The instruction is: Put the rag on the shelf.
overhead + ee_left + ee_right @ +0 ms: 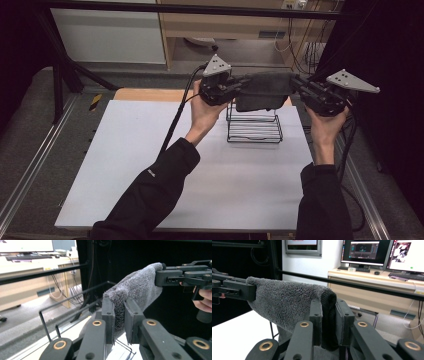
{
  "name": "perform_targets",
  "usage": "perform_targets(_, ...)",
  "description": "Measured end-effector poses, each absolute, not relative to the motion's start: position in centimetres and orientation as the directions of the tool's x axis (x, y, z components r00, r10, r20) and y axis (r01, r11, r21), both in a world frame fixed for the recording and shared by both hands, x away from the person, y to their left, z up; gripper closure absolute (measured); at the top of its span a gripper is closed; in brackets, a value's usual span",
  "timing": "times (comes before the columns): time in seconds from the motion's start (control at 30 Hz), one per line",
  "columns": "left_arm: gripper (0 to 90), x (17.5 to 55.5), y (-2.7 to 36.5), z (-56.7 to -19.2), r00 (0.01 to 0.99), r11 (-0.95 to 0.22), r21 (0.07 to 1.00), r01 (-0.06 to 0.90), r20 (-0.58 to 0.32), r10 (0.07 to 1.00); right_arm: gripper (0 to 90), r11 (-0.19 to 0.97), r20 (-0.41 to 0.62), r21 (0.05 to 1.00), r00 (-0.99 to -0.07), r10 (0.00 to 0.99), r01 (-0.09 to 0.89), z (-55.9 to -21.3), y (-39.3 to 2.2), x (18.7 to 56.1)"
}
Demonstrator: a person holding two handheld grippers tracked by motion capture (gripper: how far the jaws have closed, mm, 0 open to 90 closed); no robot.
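A dark grey terry towel hung stretched between the two grippers, held in the air above a black wire rack and apart from the tabletop. Its upper edge ran nearly level from one gripper to the other, and its lower part drooped in front of the rack's top rails; whether the cloth touched those rails could not be told from the high view.

The left gripper was clamped on the towel's left end. In the left gripper view, the two black jaws pinched a folded edge of the towel between their pads, and the cloth rose from there toward the other gripper at upper right. The right gripper was likewise clamped on the opposite end; in the right gripper view its jaws squeezed a hemmed corner of the towel, and the pile fabric spread away to the far gripper at left.

The wire rack stood upright on the far half of the pale grey table, just below the towel and between the two hands. The left hand and right hand gripped the tool handles from beneath, black sleeves entering from the near edge. A cable trailed from the left gripper across the table.
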State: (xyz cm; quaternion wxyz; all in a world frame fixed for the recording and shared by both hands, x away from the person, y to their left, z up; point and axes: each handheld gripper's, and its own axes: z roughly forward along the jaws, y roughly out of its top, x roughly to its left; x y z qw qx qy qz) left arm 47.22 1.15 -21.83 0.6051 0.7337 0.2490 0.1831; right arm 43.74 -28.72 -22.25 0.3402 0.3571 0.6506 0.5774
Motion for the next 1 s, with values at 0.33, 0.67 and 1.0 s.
perform_targets(0.33, 70.2, 46.4, 2.5, -20.3, 0.801, -0.141, 0.966, 0.215, -0.092, 0.591, 77.8, 0.086, -0.025, 0.992, -0.535, 0.844, 0.089, -23.1, -29.0, 43.4)
perform_targets(0.67, 85.0, 47.6, 1.8, -19.5, 0.785, -0.116, 0.937, 0.330, -0.205, 0.585, 76.4, 0.085, -0.023, 0.992, -0.549, 0.836, 0.088, -24.0, -29.1, 42.8)
perform_targets(1.0, 89.4, 46.8, 0.9, -21.0, 0.795, -0.199, 0.921, 0.334, -0.162, 0.584, 69.0, 0.078, 0.002, 0.990, -0.568, 0.823, 0.117, -24.5, -29.4, 42.2)
